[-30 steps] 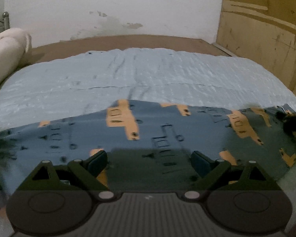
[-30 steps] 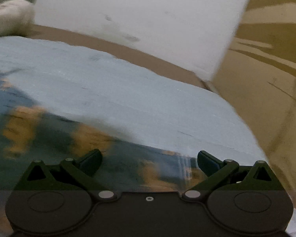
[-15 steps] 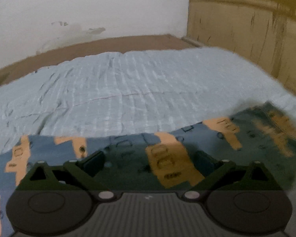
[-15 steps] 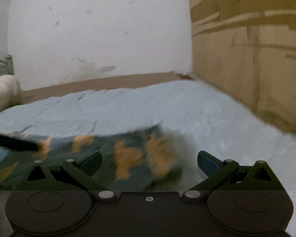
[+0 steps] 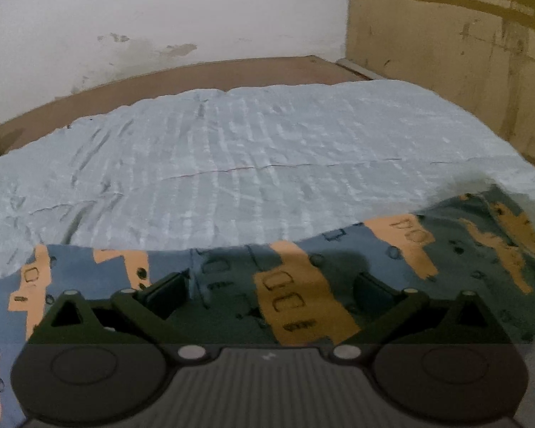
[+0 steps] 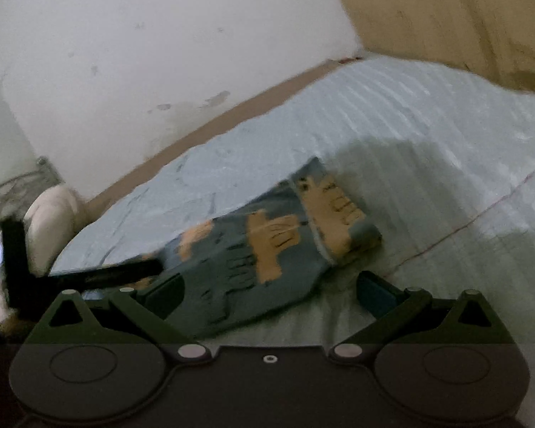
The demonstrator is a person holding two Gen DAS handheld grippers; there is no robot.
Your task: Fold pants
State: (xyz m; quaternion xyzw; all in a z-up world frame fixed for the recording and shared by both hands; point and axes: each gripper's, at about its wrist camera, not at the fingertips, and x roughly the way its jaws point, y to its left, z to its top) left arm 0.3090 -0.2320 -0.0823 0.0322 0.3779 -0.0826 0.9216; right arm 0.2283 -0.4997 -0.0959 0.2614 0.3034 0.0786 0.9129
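**Soft printed pants on the bed: handling and grip points**

Pale blue quilted bedcover [image 5: 267,164] is seen spread over a bed, with a stained white wall [image 5: 160,18] behind it and a wooden panel [image 5: 463,53] to the right. A brown strip of bed frame [image 5: 232,67] is visible along the wall.

The pants [image 5: 303,285], blue with orange printed patches, are laid on the bedcover close under both cameras. In the left wrist view they are stretched across the lower frame, edge to edge. In the right wrist view one end [image 6: 335,214] is seen doubled over on itself, with a pale band, probably hem or waistband; which one cannot be told through the blur.

The left hand-held gripper [image 5: 271,287] is held wide, jaws well apart over the cloth, nothing pinched. The right hand-held gripper [image 6: 271,287] is likewise spread wide, one finger over the fabric and the other over bare bedcover, nothing gripped. A dark bar [image 6: 107,271] at the left of the right wrist view is judged to be part of the other tool.

Handling, as judged:
- Thin, light, limp cloth; no stiffness is to be expected, so any lifted part will sag and drag.
- Not fragile; slipping from a shallow pinch is the likelier trouble.
- The quilted cover is soft too and may be caught along with the pants if the jaws are pressed deep.
- Hold is best taken at an edge or corner, where layers are thickest: the banded end for the right, the near long edge for the left.
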